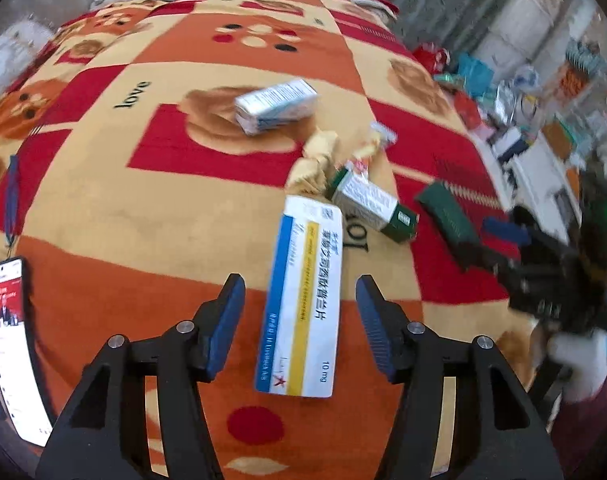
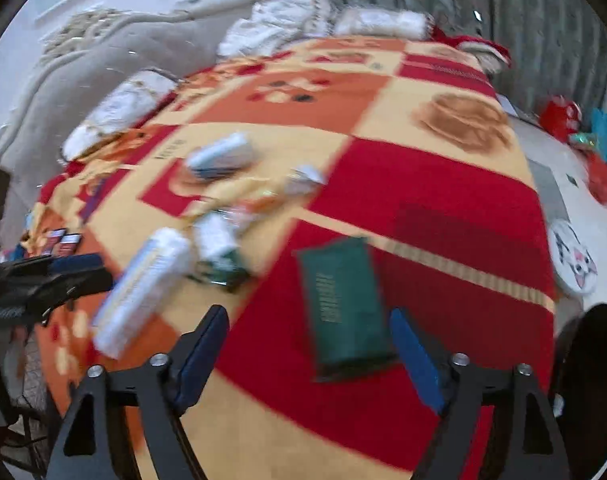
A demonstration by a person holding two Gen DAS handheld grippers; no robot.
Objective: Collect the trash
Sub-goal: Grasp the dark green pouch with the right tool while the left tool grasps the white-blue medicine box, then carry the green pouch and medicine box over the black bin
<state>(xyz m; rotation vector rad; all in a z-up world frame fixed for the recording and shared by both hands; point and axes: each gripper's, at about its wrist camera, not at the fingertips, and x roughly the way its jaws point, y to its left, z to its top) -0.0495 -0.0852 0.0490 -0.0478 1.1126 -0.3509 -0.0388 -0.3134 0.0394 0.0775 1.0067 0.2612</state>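
On the bed's red-and-orange patterned blanket [image 1: 151, 216]: lying flat, long white cardboard medicine box with blue and yellow stripes [image 1: 305, 300] between left gripper [image 1: 299, 312] pads, jaws apart, seemingly not touching; resting likewise, dark green flat packet [image 2: 343, 308] between right gripper [image 2: 309, 354] pads, spread wide.

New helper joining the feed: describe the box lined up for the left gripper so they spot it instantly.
On the red-and-orange blanket, look just ahead of the open left gripper. The long white medicine box lies lengthwise there, flat. Only it has blue and yellow stripes; the neighbours are green or crumpled.
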